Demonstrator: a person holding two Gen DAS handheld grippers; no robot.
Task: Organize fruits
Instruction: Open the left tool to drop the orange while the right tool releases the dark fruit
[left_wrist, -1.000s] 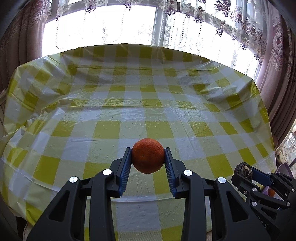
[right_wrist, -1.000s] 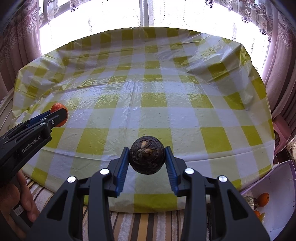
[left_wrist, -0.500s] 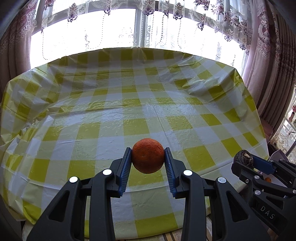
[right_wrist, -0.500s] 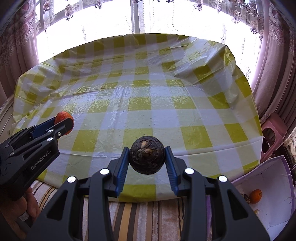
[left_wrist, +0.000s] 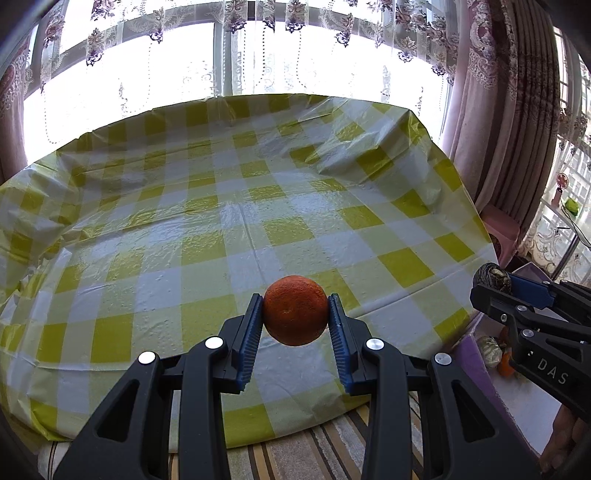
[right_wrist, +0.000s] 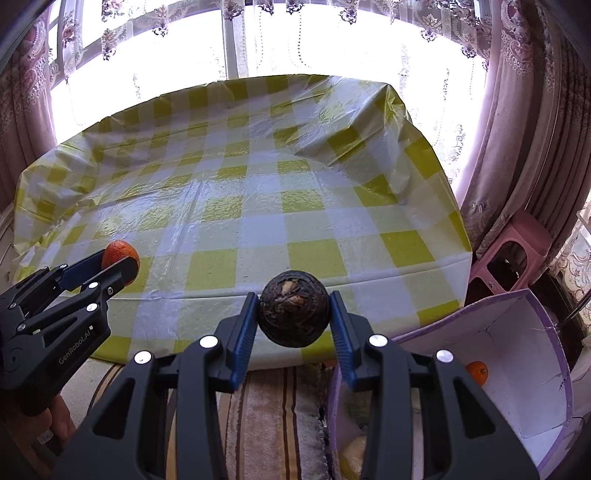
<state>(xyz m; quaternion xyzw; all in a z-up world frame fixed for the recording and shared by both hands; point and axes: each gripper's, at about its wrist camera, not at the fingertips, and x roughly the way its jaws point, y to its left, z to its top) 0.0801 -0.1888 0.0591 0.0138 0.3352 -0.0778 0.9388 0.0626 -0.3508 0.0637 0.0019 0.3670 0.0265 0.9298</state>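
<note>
You've got the left gripper (left_wrist: 295, 325) clamped on the orange (left_wrist: 295, 310) and right gripper (right_wrist: 293, 325) clamped on the dark fruit (right_wrist: 294, 314), both airborne off the table (right_wrist: 258, 206); box (right_wrist: 517, 369) already holds an orange, drops pending.

left gripper (left_wrist: 295, 317) clamped, right gripper (right_wrist: 293, 317) clamped

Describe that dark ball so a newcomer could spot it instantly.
Find the yellow-checked table; at its near edge, the right gripper grips the dark ball between blue-padded fingers. Unlike the smooth orange opposite, it is blackish-brown, rough, with a pale patch on top.
</note>
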